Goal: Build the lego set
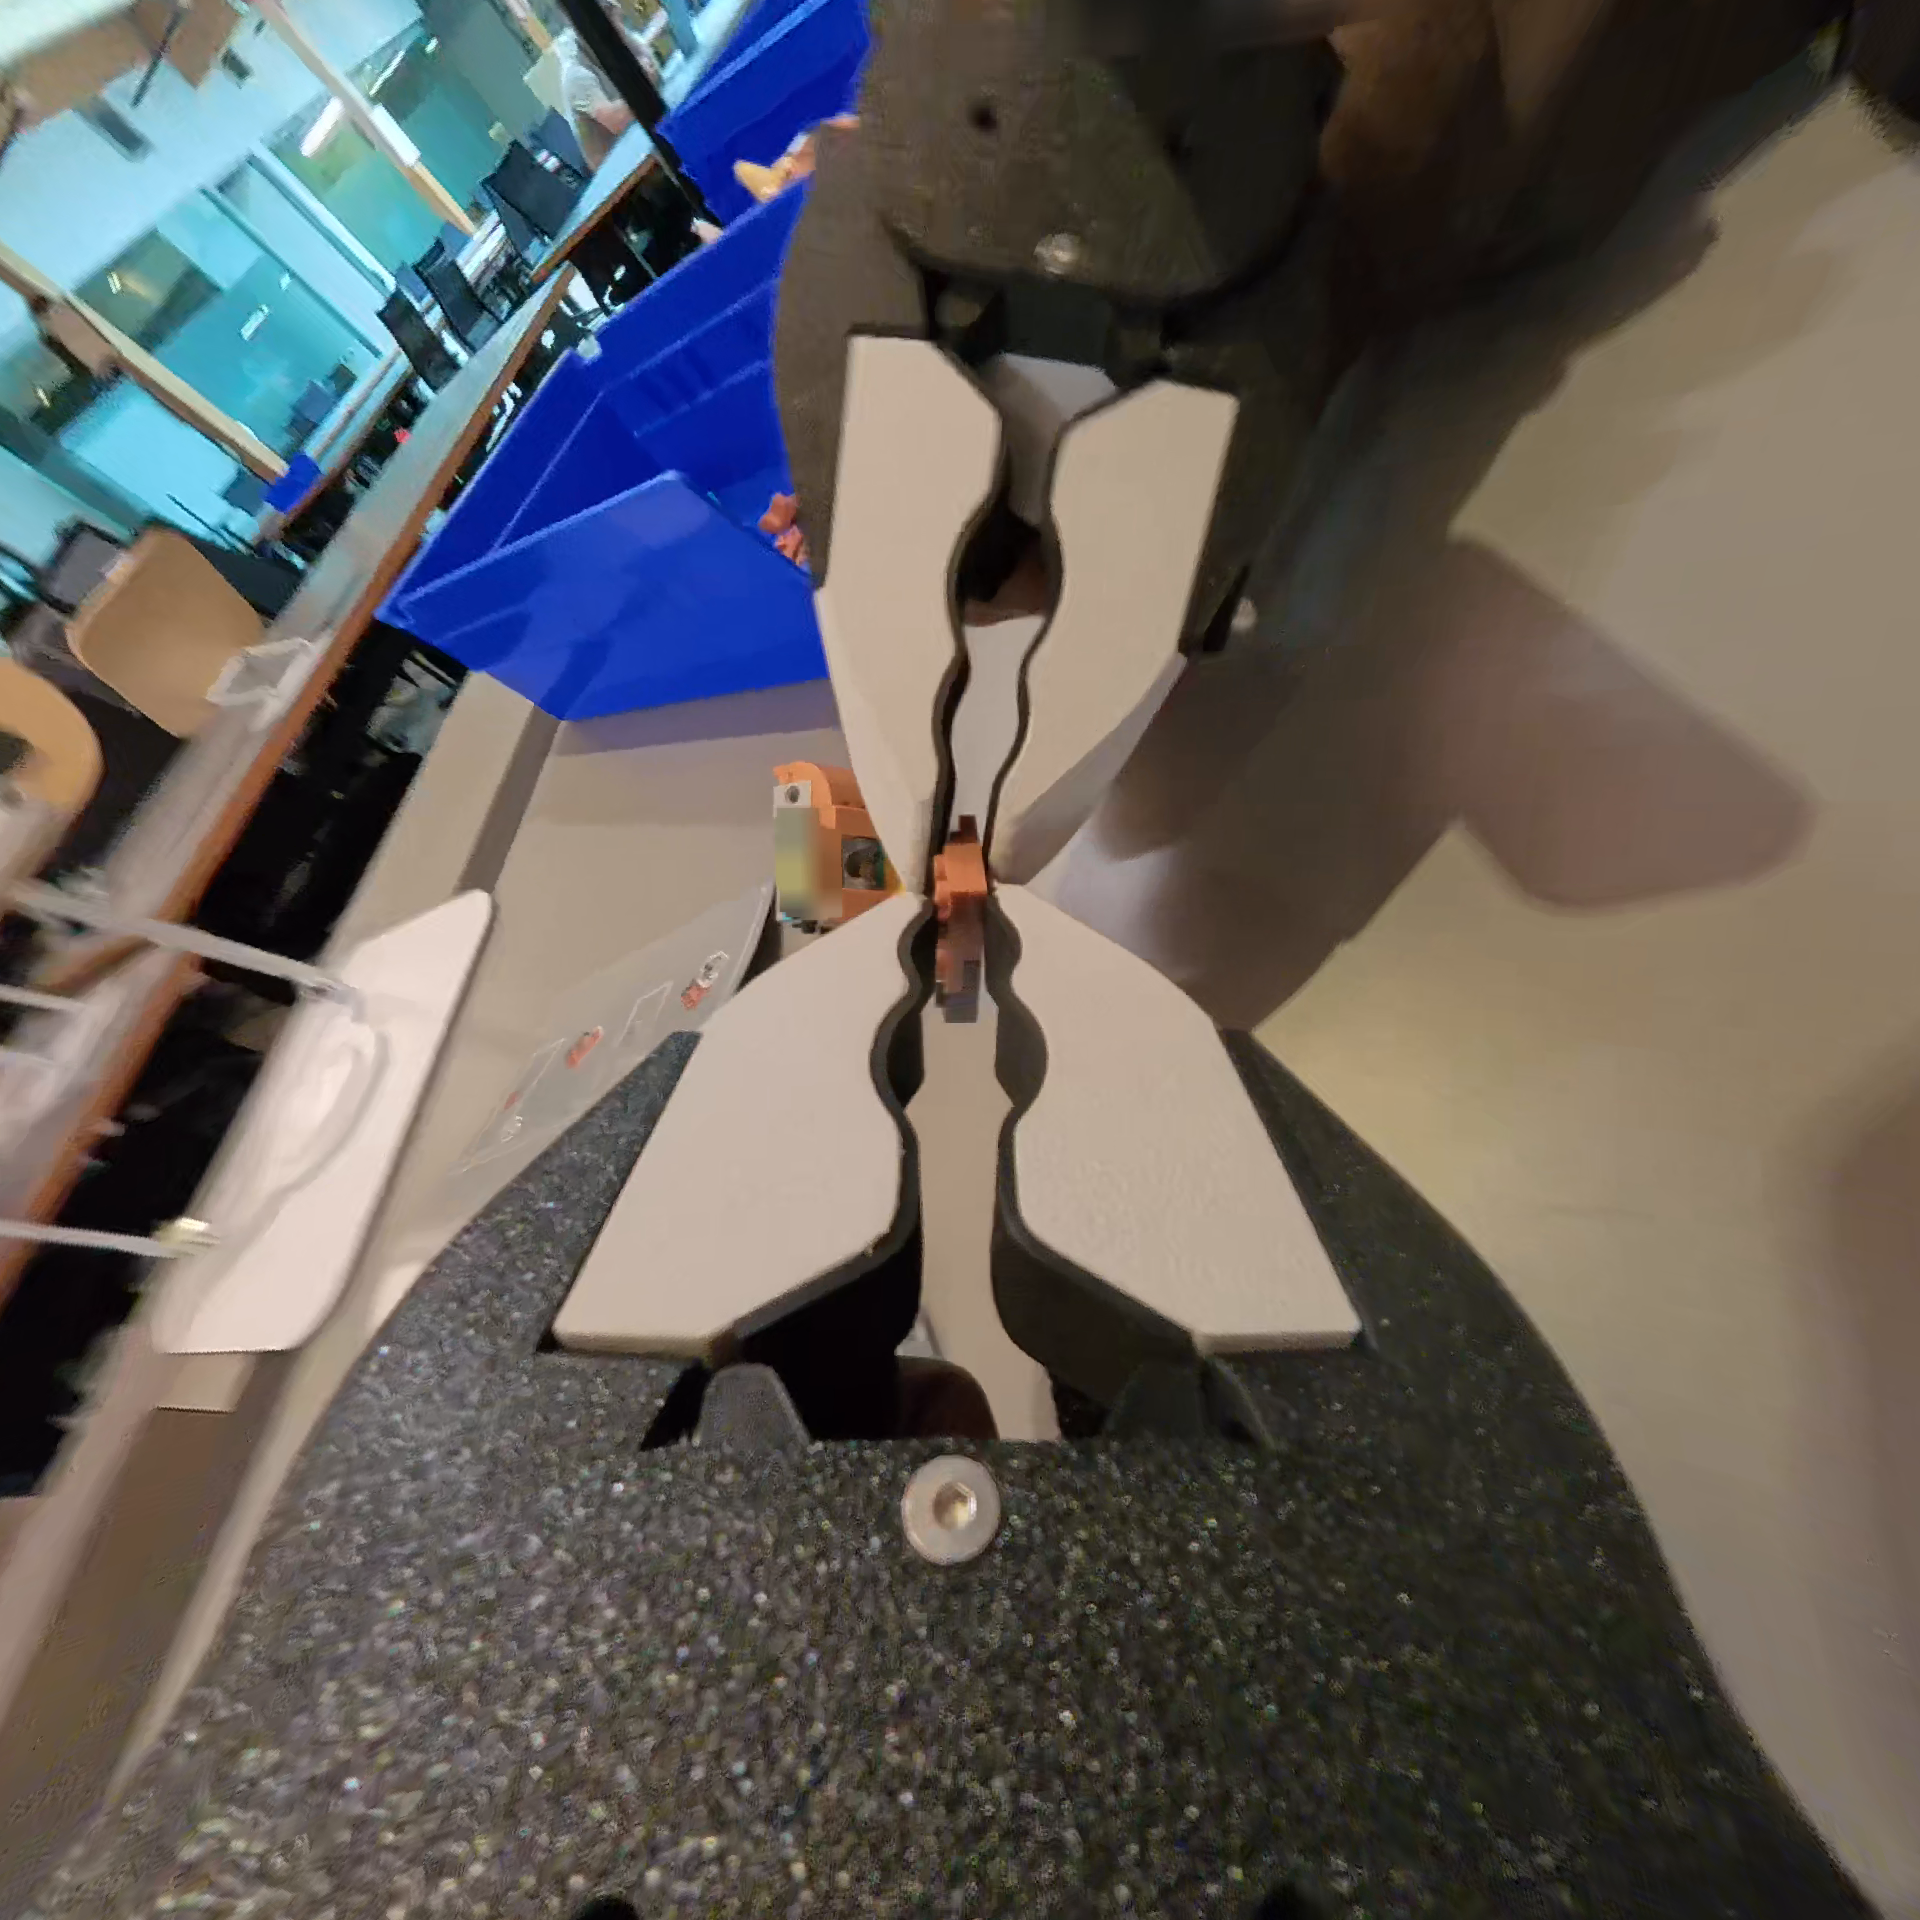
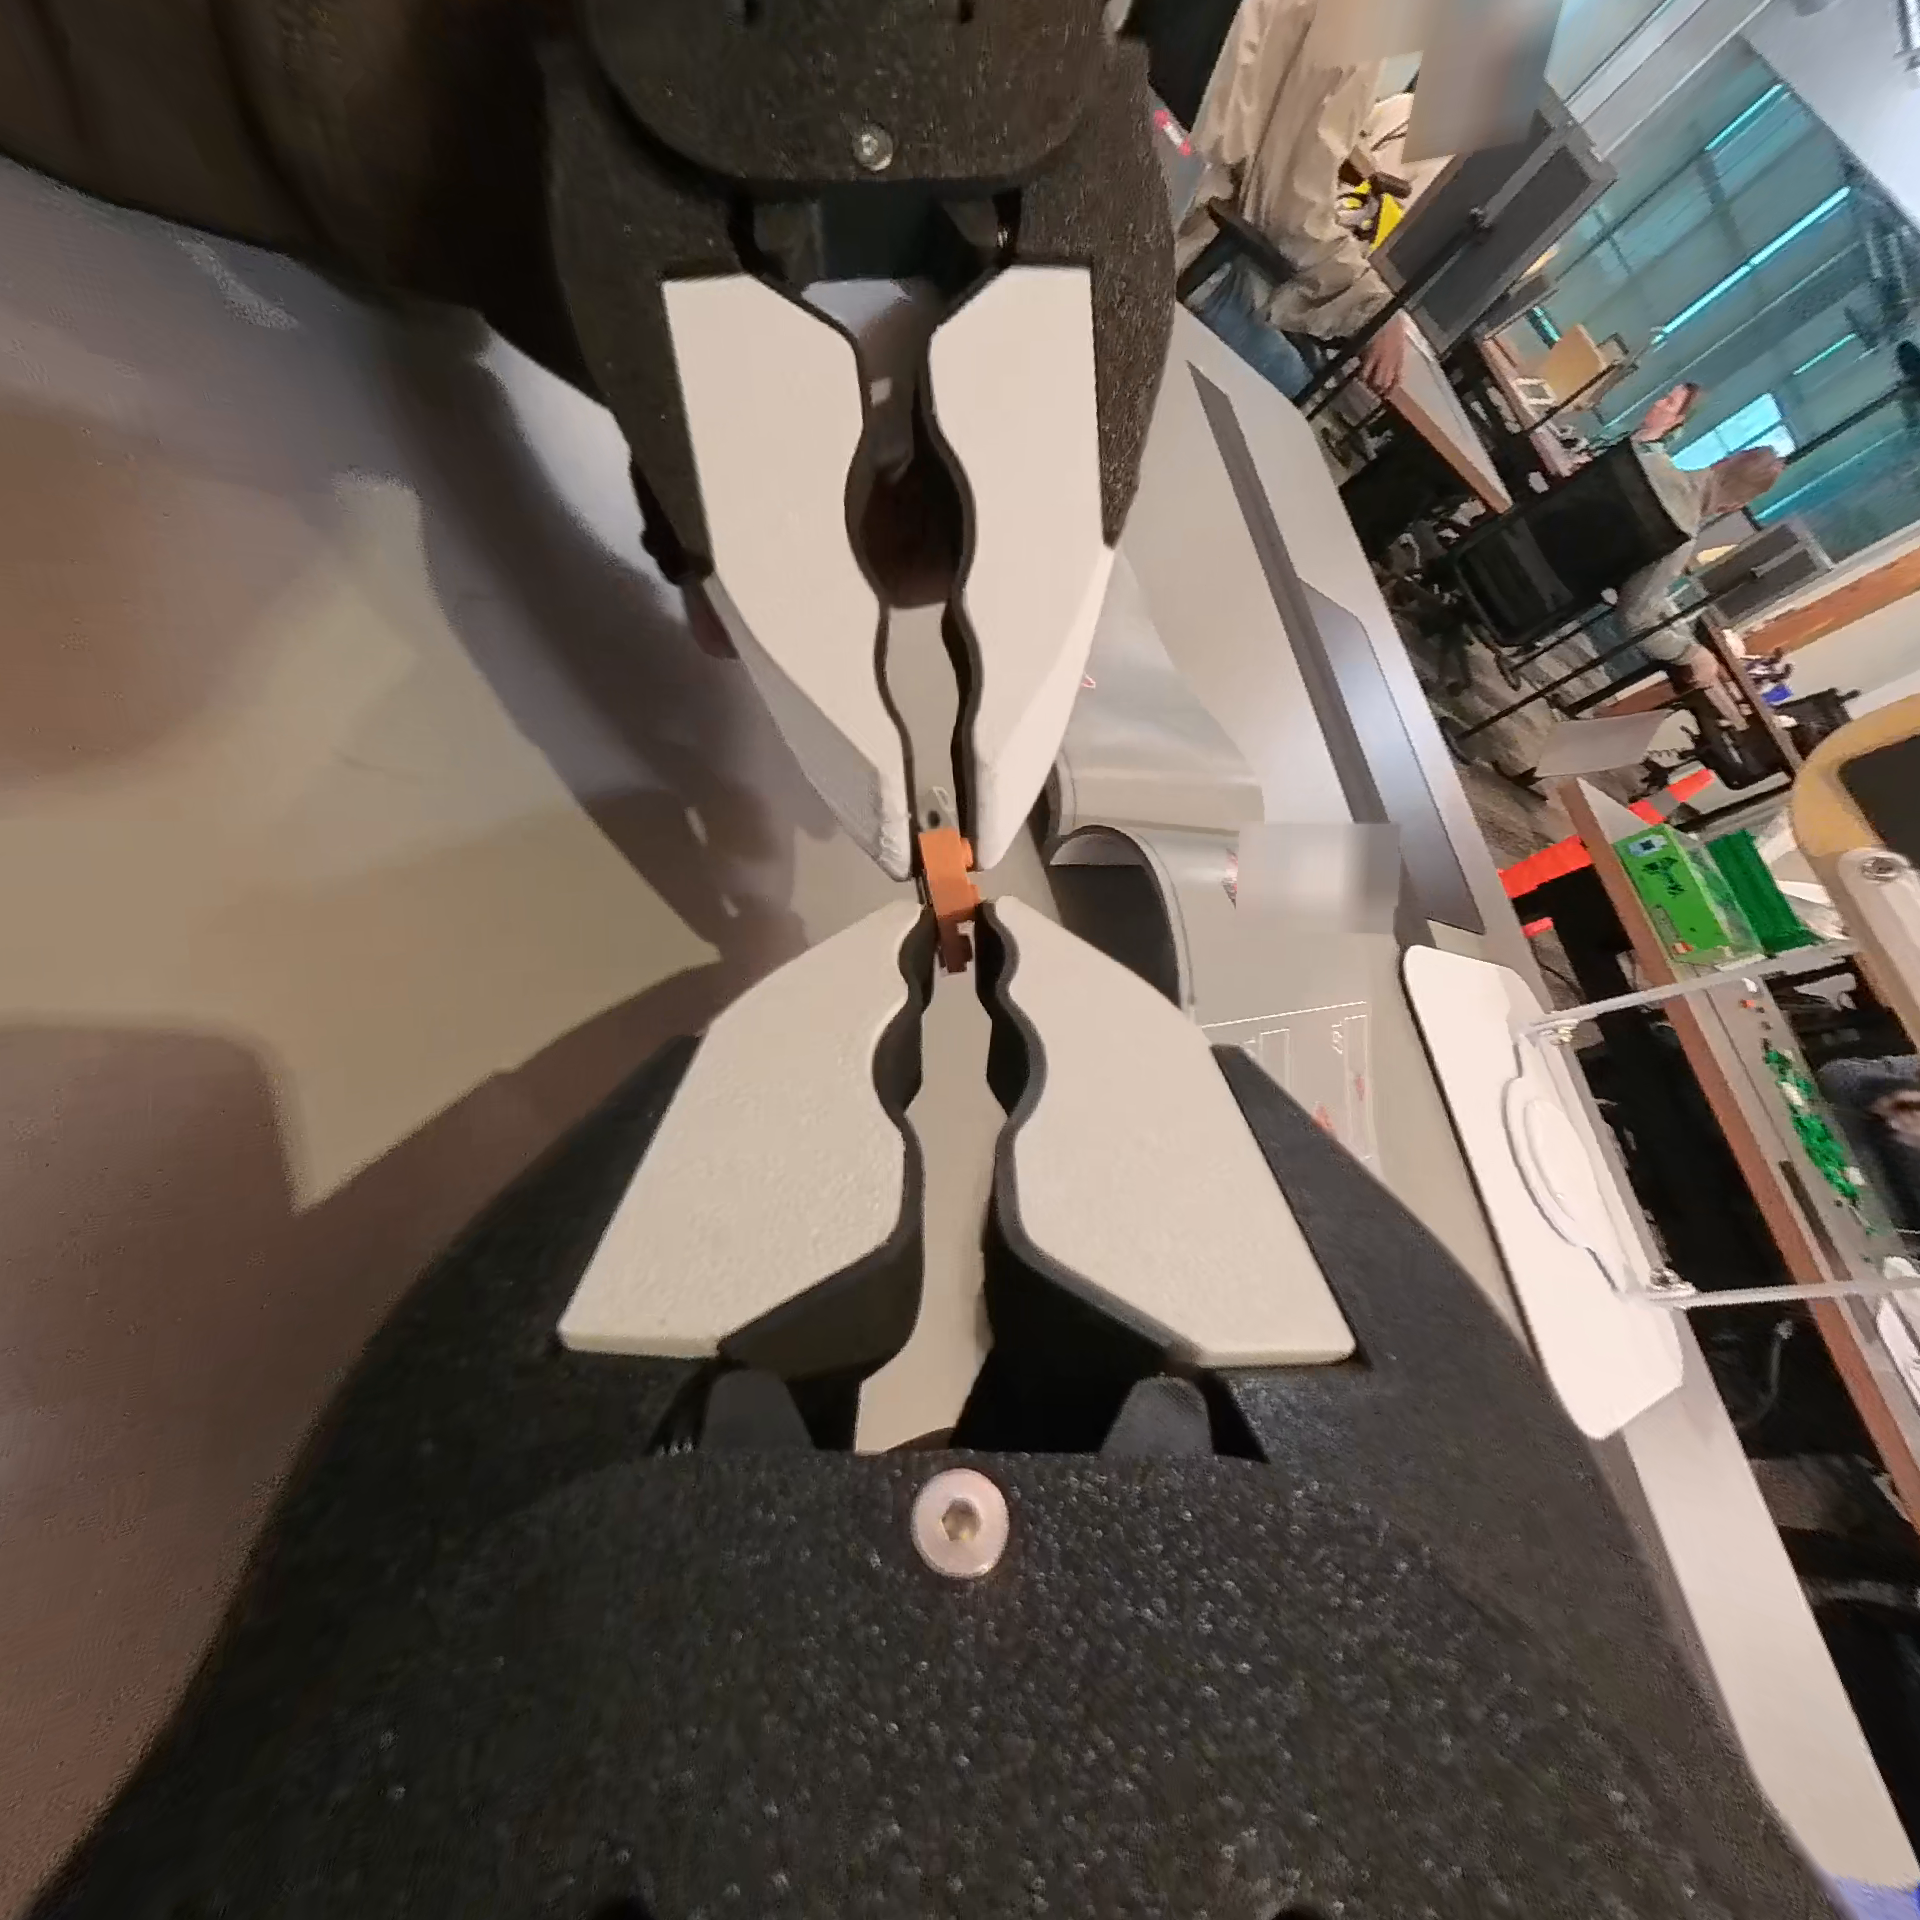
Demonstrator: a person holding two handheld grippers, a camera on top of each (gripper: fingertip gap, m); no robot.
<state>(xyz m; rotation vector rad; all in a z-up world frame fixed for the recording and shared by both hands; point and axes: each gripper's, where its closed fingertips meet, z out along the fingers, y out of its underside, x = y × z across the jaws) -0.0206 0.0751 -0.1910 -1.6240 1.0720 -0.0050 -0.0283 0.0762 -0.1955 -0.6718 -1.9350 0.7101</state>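
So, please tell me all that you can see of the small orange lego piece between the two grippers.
The orange lego piece is small, plastic-looking and notched, with little prongs along one side. It is held above the pale table, touching nothing else. The right gripper and the left gripper meet tip to tip and both pinch it, jaws nearly shut. In the left wrist view it looks browner and partly blurred, so finer detail cannot be told.

No writing here can be read. A clear bag (image 1: 613,1049) at centre left bears small red marks, too blurred; a green pack (image 2: 1688,899) at right likewise.
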